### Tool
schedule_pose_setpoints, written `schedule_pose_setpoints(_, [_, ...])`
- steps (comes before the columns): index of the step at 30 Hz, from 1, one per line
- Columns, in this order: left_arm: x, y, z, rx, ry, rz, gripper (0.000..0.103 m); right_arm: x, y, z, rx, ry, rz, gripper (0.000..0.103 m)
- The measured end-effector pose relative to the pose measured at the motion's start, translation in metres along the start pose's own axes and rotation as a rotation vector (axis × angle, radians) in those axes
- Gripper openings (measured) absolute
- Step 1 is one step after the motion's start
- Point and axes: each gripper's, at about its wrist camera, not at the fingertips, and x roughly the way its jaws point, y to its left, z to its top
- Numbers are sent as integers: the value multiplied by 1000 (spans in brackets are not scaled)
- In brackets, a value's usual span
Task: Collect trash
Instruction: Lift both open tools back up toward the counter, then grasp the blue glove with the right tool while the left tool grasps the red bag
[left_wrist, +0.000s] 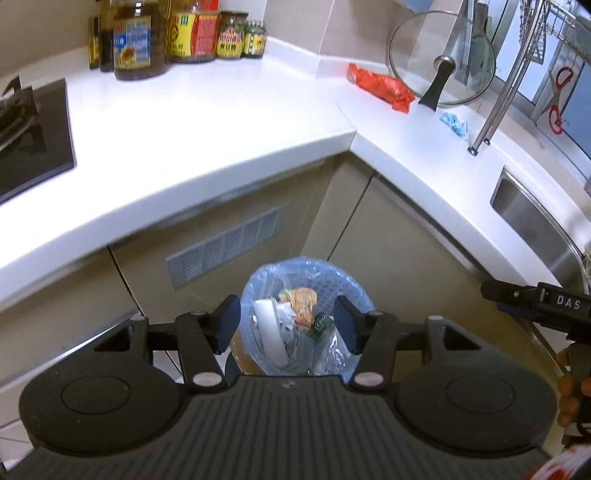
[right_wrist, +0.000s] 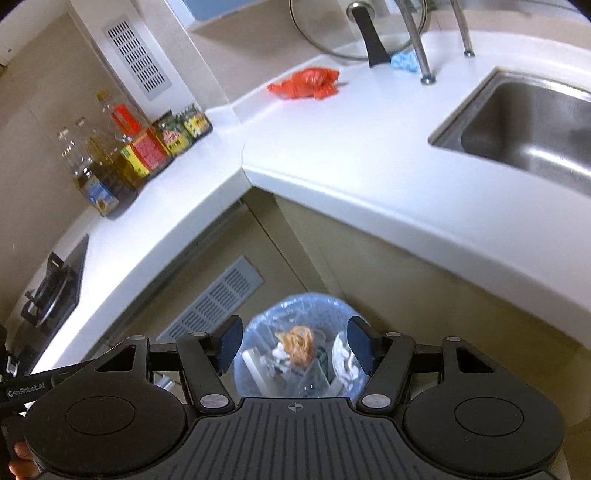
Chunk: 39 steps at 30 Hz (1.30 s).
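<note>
Above the lined bin (left_wrist: 306, 317), both grippers' fingers (left_wrist: 231, 325) (right_wrist: 360, 345) stand spread, holding nothing.

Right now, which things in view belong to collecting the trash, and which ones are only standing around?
Part of the job:
- red wrapper on the counter
- blue crumpled scrap beside the lid
- lined trash bin on the floor
- left gripper and right gripper, both open and empty

Just standing around:
- oil bottles and jars
- glass pot lid
- sink
- stove
</note>
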Motion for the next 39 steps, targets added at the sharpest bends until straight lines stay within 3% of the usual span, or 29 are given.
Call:
schedule_pose_setpoints(11, [-4, 1, 22, 55, -46, -32, 52, -7, 5, 11, -7, -73, 6, 63])
schedule_pose_setpoints(20, [22, -28, 48, 88, -35, -86, 52, -14, -13, 32, 0, -116, -33, 63])
schedule_pose_setpoints(30, [71, -80, 101, 88, -61, -95, 52, -2, -59, 105, -49, -171, -66, 63])
schedule_pose_setpoints(39, [127, -136, 159, 107, -98, -83, 53, 14, -127, 178, -70, -251, -119, 63])
